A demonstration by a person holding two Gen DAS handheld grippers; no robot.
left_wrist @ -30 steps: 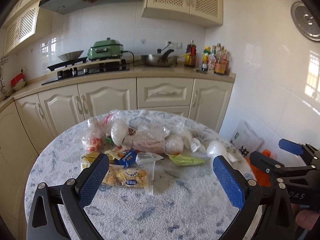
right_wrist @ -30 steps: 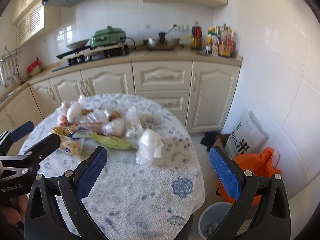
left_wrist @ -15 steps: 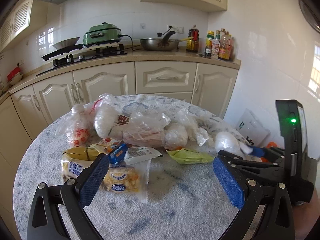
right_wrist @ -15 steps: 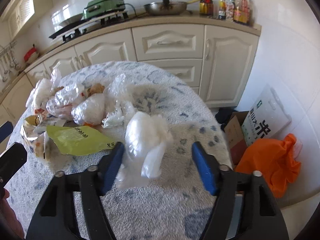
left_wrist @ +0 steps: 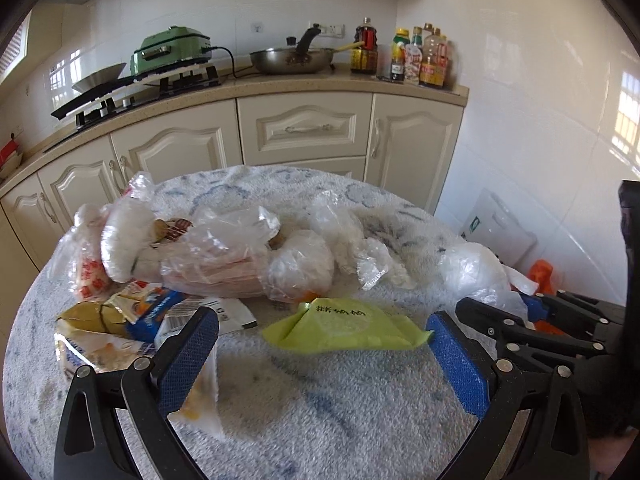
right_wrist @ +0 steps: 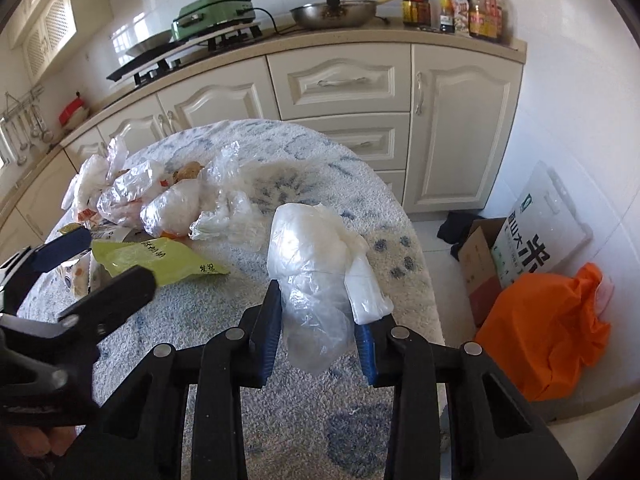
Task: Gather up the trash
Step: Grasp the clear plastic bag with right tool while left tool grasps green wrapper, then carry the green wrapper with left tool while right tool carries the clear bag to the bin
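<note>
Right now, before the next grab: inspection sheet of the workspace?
Surface: round table under blue-and-white fuzzy cloth.
Job's things: clear plastic bag clamped; yellow-green wrapper lying flat.
Clutter: bagged food pile, snack packets.
Grippers: right gripper shut on the bag; left gripper open at the wrapper.
Cables: black cord from green cooker.
Surroundings: orange bag, cardboard box on floor.

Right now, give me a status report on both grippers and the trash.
Right gripper shut on clear plastic bag. Left gripper open, empty, facing green wrapper. More wrappers piled on table.
</note>
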